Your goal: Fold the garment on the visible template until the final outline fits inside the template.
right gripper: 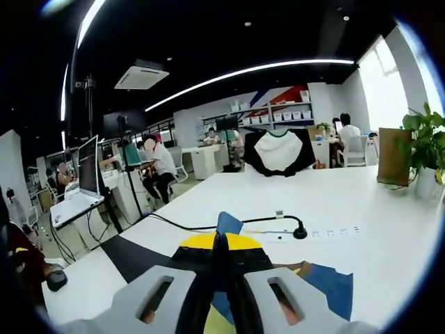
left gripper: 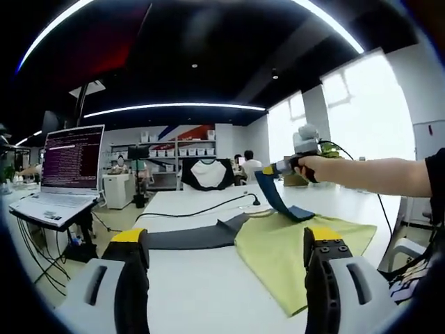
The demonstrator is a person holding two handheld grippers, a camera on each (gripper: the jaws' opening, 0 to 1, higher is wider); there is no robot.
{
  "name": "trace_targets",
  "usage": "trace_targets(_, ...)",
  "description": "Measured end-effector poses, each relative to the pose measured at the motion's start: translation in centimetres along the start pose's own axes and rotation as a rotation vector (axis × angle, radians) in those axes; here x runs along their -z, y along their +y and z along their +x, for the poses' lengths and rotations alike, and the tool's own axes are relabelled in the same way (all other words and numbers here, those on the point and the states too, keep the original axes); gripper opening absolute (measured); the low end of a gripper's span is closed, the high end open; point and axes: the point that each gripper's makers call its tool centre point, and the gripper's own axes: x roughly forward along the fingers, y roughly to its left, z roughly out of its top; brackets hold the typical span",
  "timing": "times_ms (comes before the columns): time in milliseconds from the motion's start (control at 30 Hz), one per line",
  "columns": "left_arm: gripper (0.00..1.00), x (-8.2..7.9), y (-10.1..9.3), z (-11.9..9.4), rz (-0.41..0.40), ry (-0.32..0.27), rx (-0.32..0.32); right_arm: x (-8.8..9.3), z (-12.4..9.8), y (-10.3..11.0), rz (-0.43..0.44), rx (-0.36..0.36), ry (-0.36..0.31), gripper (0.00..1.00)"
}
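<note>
One garment [left gripper: 292, 243], yellow-green body with two blue-grey sleeves, lies on the white table [left gripper: 195, 278]. My right gripper [right gripper: 221, 245] is clamped on one blue sleeve [right gripper: 228, 224], lifting it. My left gripper [left gripper: 226, 240] hovers with jaws apart, holding nothing.

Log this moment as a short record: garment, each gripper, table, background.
garment: yellow-green cloth garment with blue and dark grey sleeves, lying partly spread on the table
right gripper: shut on the blue sleeve, lifting it above the table
left gripper: open, jaws apart, holding nothing, over the garment's near edge
table: white tabletop, black cable lying across it
background: open laptop on a stand, potted green plant
</note>
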Motion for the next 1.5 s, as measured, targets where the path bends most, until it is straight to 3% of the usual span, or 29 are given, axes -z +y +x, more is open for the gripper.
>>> trace_targets(367,0.97,0.6,0.1,0.3,0.009,0.03,0.01,5.5,2.4,2.4,-0.034,-0.02,0.094,0.0)
trace_targets(467,0.96,0.6,0.3,0.3,0.005,0.029,0.008,7.8,2.9,2.5,-0.159,0.014,0.118,0.0)
trace_targets(600,0.96,0.8,0.5,0.3,0.006,0.036,0.0,10.5,3.6,3.5,-0.106,-0.027,0.154,0.0)
trace_targets(933,0.95,0.9,0.0,0.4,0.008,0.044,0.011,14.1,5.4,4.9,-0.07,-0.022,0.196,0.0)
trace_targets(1233,0.95,1.3,0.1,0.3,-0.005,0.05,0.005,15.1,5.8,5.5,-0.079,-0.017,0.215,0.0)
trace_targets(1500,0.94,1.4,-0.4,0.4,0.002,0.059,0.015,15.3,5.9,5.9,-0.166,-0.054,0.238,0.02)
